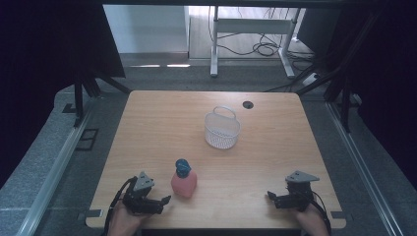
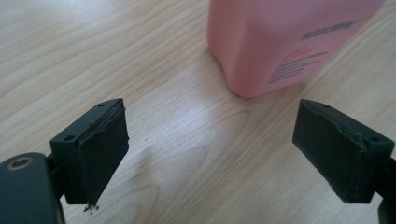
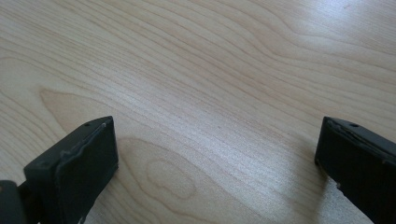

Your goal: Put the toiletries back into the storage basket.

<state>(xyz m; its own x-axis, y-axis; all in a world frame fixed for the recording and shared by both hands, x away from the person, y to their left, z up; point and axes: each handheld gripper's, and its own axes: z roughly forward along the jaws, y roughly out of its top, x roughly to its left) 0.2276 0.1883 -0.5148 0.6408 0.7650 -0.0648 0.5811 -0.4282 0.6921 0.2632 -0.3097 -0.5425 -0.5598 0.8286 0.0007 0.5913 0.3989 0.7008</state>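
Reaching toward the pink bottle (image 1: 184, 183), which stands upright well short of the white basket (image 1: 222, 129), the left gripper (image 1: 164, 200) holds its jaws spread, and must next advance to straddle it.

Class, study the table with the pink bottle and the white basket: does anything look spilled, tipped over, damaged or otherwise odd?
Nothing stands out. The pink bottle stands upright with its blue cap on, the white basket sits upright farther back, and the table shows no spill. The left gripper and right gripper rest near the front edge, jaws open.
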